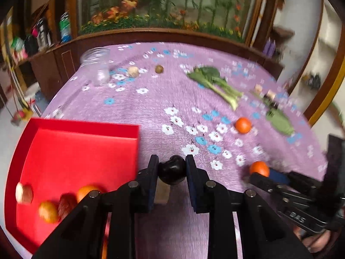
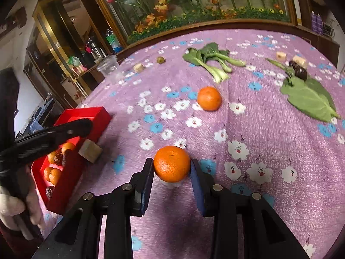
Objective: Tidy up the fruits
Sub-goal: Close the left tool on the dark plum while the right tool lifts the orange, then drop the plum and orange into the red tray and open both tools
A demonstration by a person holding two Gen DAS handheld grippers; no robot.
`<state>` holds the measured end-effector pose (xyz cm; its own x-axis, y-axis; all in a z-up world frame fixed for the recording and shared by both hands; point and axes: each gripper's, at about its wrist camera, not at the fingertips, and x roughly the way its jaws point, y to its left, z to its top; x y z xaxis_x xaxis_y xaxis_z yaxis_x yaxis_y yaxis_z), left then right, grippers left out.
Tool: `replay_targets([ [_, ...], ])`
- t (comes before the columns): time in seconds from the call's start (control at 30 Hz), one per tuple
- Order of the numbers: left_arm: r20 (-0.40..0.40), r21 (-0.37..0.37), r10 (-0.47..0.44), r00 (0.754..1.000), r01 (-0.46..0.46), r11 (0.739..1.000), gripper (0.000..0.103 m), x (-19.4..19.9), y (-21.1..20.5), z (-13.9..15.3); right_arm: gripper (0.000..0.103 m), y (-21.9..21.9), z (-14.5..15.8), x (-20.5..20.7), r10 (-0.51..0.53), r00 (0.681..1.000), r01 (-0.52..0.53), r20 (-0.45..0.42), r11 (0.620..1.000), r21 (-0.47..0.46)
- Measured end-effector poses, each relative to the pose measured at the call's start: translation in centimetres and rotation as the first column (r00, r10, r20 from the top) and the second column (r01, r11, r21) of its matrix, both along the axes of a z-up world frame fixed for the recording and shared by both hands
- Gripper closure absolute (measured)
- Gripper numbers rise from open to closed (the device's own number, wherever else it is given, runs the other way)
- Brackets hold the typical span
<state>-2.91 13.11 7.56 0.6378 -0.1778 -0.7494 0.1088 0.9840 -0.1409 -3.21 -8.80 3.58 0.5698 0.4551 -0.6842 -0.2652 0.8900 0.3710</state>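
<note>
My left gripper [image 1: 171, 160] is shut on a dark, almost black fruit [image 1: 172, 171], held just right of the red tray [image 1: 86, 127]. The tray holds several small oranges [image 1: 48, 211] and reddish fruits [image 1: 65, 205]. A wooden block [image 1: 162, 191] sits on the cloth under the held fruit. My right gripper [image 2: 172, 160] is shut on an orange [image 2: 172, 165], low over the purple flowered cloth [image 2: 269, 140]. In the left wrist view this gripper [image 1: 258, 173] and its orange [image 1: 259, 168] show at lower right. A second orange [image 2: 209, 98] lies loose mid-table.
Bok choy [image 2: 212, 59] and a large green leaf [image 2: 310, 99] lie at the back right, with dark fruits [image 2: 300, 72] and pale wood pieces [image 2: 281, 56] near them. A clear jar [image 2: 110, 67], a small brown fruit [image 2: 160, 59] and another pale piece [image 2: 138, 67] stand back left. A wooden cabinet edges the table.
</note>
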Motion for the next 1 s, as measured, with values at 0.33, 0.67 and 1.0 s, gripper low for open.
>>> replay_targets([
  [0.33,0.083,-0.075,0.192,0.978,-0.186,0.98,0.079,-3.1,10.6,4.0,0.066,5.1,4.4,-0.2,0.109,0.994,-0.109,0.022,0.994,0.029],
  [0.67,-0.008,-0.014,0.299,0.954,-0.299,0.954,0.079,-0.5,17.6,0.5,0.066,16.7,4.7,1.6,0.28,0.96,-0.28,-0.022,0.96,0.002],
  [1.0,-0.089,-0.016,0.329,0.94,-0.332,0.943,0.078,1.2,19.8,-2.4,0.065,23.0,3.0,4.7,0.328,0.942,-0.331,-0.069,0.943,-0.029],
])
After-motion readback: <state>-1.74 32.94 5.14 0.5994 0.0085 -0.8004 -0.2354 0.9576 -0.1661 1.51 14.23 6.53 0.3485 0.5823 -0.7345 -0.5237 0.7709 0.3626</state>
